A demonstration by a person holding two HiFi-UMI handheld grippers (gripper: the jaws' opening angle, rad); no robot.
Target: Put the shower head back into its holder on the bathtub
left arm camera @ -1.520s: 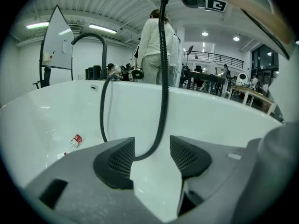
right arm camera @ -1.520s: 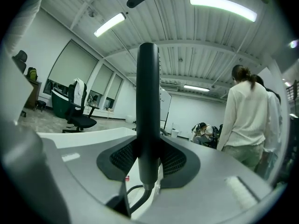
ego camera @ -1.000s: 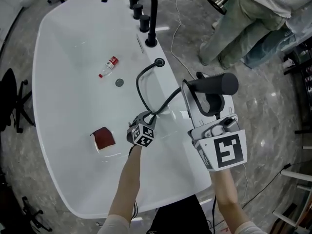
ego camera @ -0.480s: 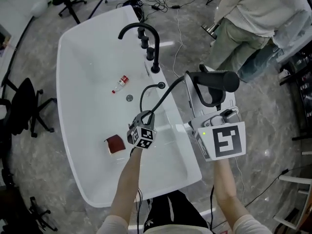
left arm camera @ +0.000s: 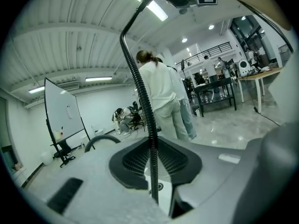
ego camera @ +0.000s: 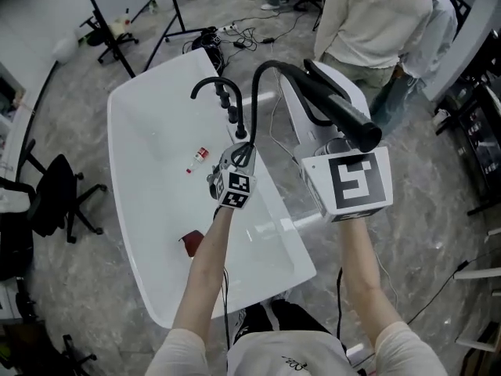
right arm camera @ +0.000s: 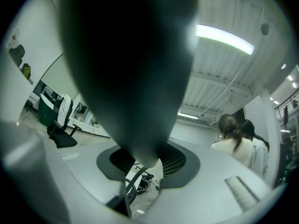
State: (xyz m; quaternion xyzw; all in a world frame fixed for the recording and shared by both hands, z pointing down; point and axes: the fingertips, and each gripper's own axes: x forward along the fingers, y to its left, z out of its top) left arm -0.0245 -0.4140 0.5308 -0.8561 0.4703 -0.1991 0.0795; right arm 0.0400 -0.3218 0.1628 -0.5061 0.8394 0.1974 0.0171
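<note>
In the head view the black shower head (ego camera: 354, 125) lies between the white jaws of my right gripper (ego camera: 322, 94), which is shut on it, high above the white bathtub (ego camera: 270, 204). The black ribbed hose (ego camera: 264, 73) arcs from the head down to my left gripper (ego camera: 239, 155). That gripper's jaws have just been closing with the hose between them and now pinch it. In the left gripper view the hose (left arm camera: 140, 92) runs up from the left gripper (left arm camera: 156, 169). The shower head (right arm camera: 126, 64) fills the right gripper view above the right gripper (right arm camera: 145, 164). The holder on the rim is hidden.
A black curved faucet (ego camera: 213, 84) and knobs stand on the tub's far rim. Inside the tub lie a small red-capped bottle (ego camera: 200, 157) and a dark red block (ego camera: 190, 243). Two people (ego camera: 368, 22) stand beyond the tub. A black chair (ego camera: 55, 198) is at left.
Both grippers have risen well above the tub, carrying the shower head and hose up. The hose now stands in a tall arc, and the tub looks smaller and farther below.
</note>
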